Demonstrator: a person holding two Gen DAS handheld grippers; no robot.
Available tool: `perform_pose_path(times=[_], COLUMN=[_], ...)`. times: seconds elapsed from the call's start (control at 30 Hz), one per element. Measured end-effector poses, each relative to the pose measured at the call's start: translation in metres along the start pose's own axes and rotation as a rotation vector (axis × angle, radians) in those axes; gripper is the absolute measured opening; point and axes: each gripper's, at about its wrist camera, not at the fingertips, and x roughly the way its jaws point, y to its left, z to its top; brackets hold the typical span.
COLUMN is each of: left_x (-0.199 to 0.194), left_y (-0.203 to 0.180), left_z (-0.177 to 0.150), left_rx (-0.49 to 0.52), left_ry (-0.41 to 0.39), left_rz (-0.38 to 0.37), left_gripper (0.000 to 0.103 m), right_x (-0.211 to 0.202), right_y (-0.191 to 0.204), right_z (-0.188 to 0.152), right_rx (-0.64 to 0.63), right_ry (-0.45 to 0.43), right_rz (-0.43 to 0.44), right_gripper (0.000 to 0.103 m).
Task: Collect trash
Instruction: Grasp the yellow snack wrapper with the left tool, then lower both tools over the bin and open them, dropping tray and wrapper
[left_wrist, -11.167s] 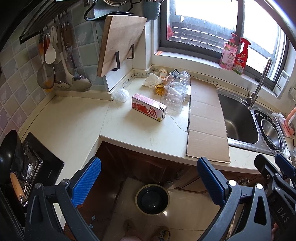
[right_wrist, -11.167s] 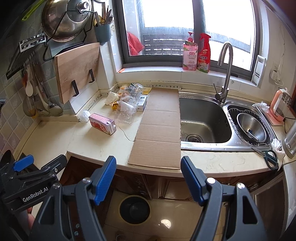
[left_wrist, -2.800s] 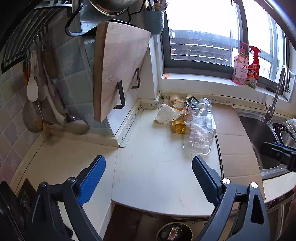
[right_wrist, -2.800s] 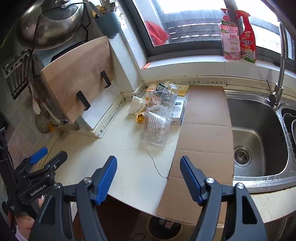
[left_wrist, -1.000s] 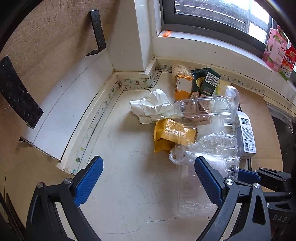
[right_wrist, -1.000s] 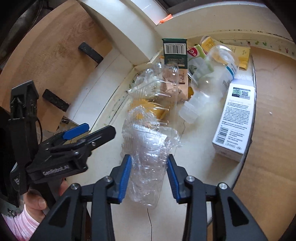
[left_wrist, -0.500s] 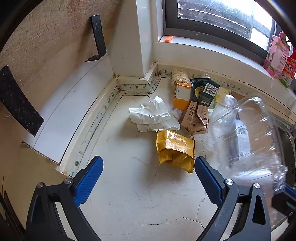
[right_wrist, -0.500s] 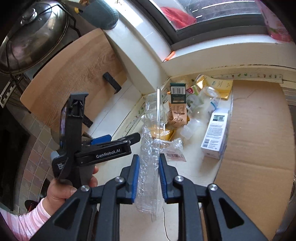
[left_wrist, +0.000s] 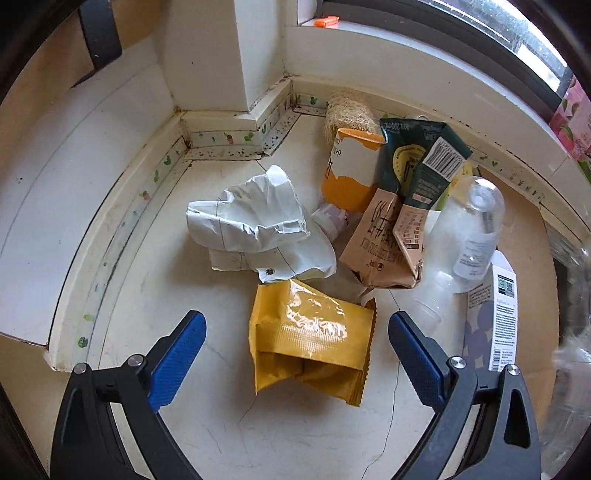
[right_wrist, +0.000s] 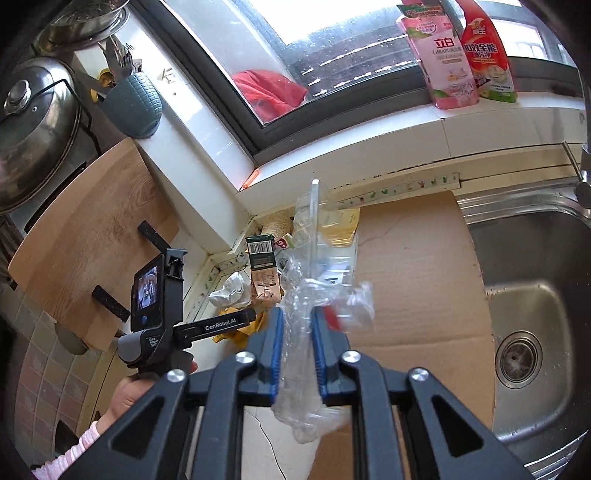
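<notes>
Left wrist view. Left claw (left_wrist: 295, 332) spread wide, gripping nothing, low over the pale tabletop (left_wrist: 147, 295). Yellow foil pouch (left_wrist: 310, 332) flat between the two blue pads (left_wrist: 177, 350), touching neither. At 12 o'clock of the pouch, crumpled white paper (left_wrist: 258, 229), its lower edge over the pouch's top. At 1 o'clock, brown-and-green carton (left_wrist: 399, 221) leaning on an orange-and-white carton (left_wrist: 351, 170), with a loofah scrubber (left_wrist: 347, 114) behind, against the wall corner. At 2 o'clock, clear bottle (left_wrist: 469, 229) on its side, touching a white box (left_wrist: 495, 321) at 3 o'clock. Blurred clear plastic at the far right rim. Raised wall ledge (left_wrist: 110, 240) curving round from 9 to 11 o'clock; bare tabletop from 6 to 9 o'clock.

Right wrist view. Right claw (right_wrist: 297, 350) clamped on a crushed clear plastic container (right_wrist: 306, 295), held off the tabletop, its flat lid standing up toward 12 o'clock and hiding part of the pile. Left claw (right_wrist: 221, 323) at 9 o'clock, in a hand (right_wrist: 133, 395), aimed into the trash pile. Cardboard sheet (right_wrist: 413, 266) flat from 1 to 4 o'clock, its right edge at the steel sink (right_wrist: 528, 332). Wooden cutting board (right_wrist: 85, 229) at 10 o'clock, window sill (right_wrist: 406, 147) with two detergent bottles (right_wrist: 465, 55) at 1 o'clock.
</notes>
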Motion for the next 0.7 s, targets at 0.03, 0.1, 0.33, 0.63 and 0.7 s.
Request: perform_pose_path(times=[0.03, 0.1, 0.33, 0.63, 0.7], left_x=[0.005, 0.009, 0.013, -0.021, -0.035], left_y=[-0.001, 0.0, -0.002, 0.015, 0.02], left_z=[0.001, 0.002, -0.011, -0.038, -0.047], left_rx=[-0.004, -0.012, -0.025, -0.057, -0.047], left_ry=[0.013, 0.028, 0.049, 0.03, 0.018], left_rz=[0.003, 0.004, -0.019, -0.127, -0.141], left_gripper=[0.098, 0.095, 0.042, 0.023, 0.022], right_x=[0.0, 0.002, 0.01, 0.0, -0.006], right_y=[-0.002, -0.006, -0.012, 0.006, 0.012], right_z=[0.0, 0.0, -0.006, -0.015, -0.02], right_rx=[0.001, 0.007, 0.015, 0.0, 0.003], right_ry=[-0.003, 0.008, 0.041, 0.043, 0.042], right_rz=[-0.024, -0.021, -0.024, -0.004, -0.001], right_gripper=[0.006, 0.006, 0.006, 0.006, 0.006])
